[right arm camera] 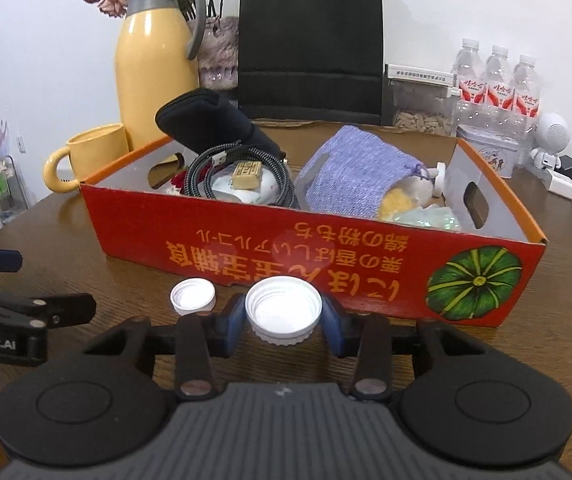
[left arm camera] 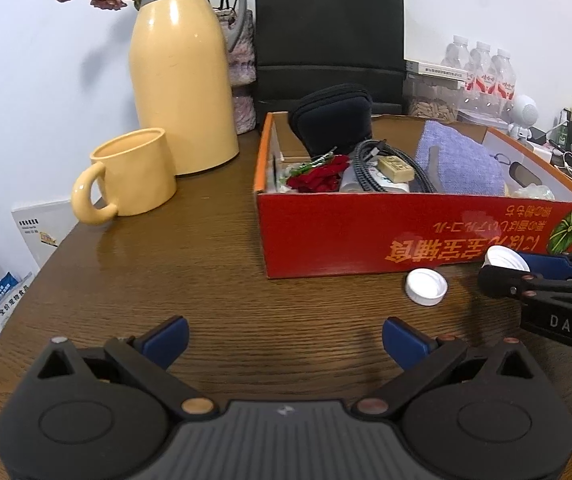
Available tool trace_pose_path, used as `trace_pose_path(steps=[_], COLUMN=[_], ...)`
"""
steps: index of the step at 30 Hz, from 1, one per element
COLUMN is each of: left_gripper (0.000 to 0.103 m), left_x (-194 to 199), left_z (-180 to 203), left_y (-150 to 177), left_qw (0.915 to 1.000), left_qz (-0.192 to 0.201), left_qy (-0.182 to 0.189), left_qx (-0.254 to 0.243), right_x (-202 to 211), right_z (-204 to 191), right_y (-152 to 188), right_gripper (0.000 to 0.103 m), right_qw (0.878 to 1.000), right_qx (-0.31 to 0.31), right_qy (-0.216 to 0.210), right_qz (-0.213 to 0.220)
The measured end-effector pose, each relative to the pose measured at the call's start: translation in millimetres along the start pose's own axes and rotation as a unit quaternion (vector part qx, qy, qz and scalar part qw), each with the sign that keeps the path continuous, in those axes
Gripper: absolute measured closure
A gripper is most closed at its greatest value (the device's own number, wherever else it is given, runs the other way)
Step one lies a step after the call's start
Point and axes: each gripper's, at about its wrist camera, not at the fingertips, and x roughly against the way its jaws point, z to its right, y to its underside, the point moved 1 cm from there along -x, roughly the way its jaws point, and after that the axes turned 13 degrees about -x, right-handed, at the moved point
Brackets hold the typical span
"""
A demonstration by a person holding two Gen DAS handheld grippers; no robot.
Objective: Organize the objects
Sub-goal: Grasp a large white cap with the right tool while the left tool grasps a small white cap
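Just in front of the red box point(right arm camera: 326, 256), on the brown bench point(right arm camera: 65, 240), the right gripper point(right arm camera: 283, 316) has its 2 blue pads against opposite sides of a white cap point(right arm camera: 283, 310), which sits open side up between them; the pads appear to press its ribbed rim, so I judge it held. A 2nd, smaller cap point(right arm camera: 192, 297) lies just beside it to the left, also open side up and untouched. From the left wrist view, the left gripper point(left arm camera: 286, 338) hovers over bare bench with its jaws wide and nothing between them. Such a cap is likely light, stiff plastic, thin-walled and a little slippery; the ribbing gives the pads purchase, and across the rim is the sensible place to hold it. Squeezed too hard or off centre it could pop out sideways. The box already holds a purple pouch point(right arm camera: 350, 172), a coiled cable point(right arm camera: 205, 168) and a dark case point(right arm camera: 205, 120), so the cap probably belongs in there too.
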Motion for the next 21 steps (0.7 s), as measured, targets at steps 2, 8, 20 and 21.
trace_pose_path(steps=[2, 8, 20, 21], left_gripper=[0.000, 0.000, 0.000, 0.000], left_x=[-1, -4, -32, -34], left_z=[5, 26, 69, 72], left_y=[-2, -11, -36, -38], left_qw=[1.0000, 0.9999, 0.9996, 0.9996], left_qz=[-0.002, -0.005, -0.027, -0.028], left_qy=[0.003, 0.014, 0.003, 0.001], left_qx=[0.001, -0.005, -0.002, -0.002], right_x=[4, 16, 38, 39], right_z=[4, 16, 54, 56], right_y=[-1, 0, -3, -3], right_gripper=[0.062, 0.062, 0.062, 0.062], right_qw=[1.000, 1.000, 0.999, 0.998], right_qx=[-0.001, 0.008, -0.001, -0.002], right_qy=[-0.001, 0.004, 0.013, 0.013], right_qz=[0.004, 0.022, 0.051, 0.053])
